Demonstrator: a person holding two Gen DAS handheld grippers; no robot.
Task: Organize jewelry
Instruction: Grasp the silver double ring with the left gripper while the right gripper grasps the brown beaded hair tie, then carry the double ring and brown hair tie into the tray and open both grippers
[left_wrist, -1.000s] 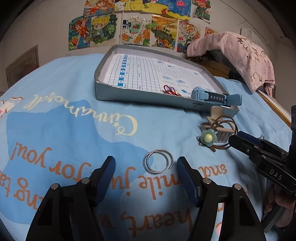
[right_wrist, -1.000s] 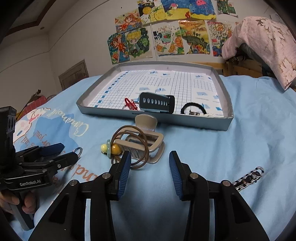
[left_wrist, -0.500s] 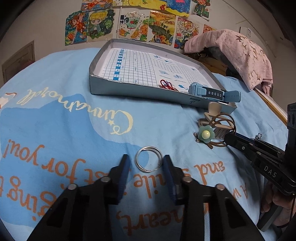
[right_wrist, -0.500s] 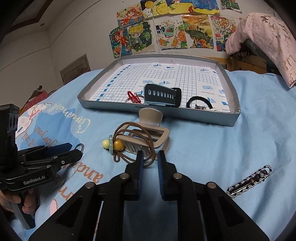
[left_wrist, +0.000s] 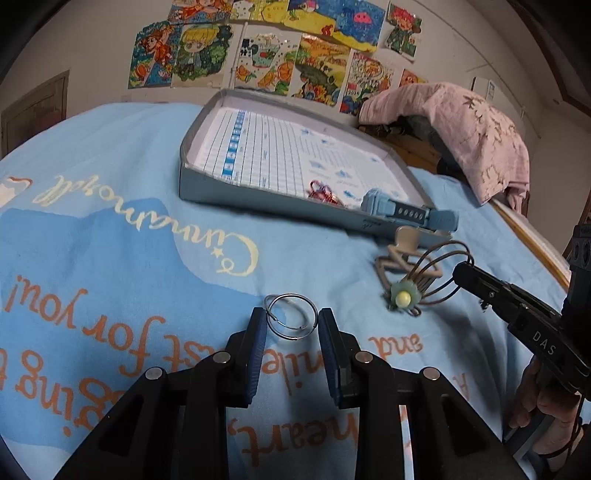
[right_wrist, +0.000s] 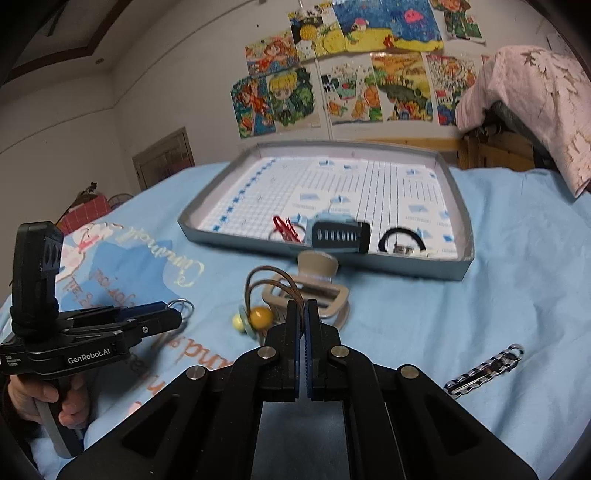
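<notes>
two silver rings (left_wrist: 291, 316) sit between the blue pads of my left claw (left_wrist: 291, 325), narrowed onto them and seeming to pinch them; i judge a firm squeeze and a straight lift toward the grey tray (left_wrist: 258, 192) will carry them, and the sheet (left_wrist: 110, 258) reads "for you!", the other tool "DAS". from the right view, my right claw (right_wrist: 302, 325) is nearly closed, seemingly on the brown hair tie (right_wrist: 269, 288), and the left tool reads "GenRobot.AI".

Readable text on two handheld grippers and a bedsheet

The black left gripper (right_wrist: 177, 314) reads "GenRobot.AI"; the black right gripper (left_wrist: 466, 271) reads "DAS"; the light blue printed bedsheet (left_wrist: 110, 236) shows upside-down "for you!"
</notes>
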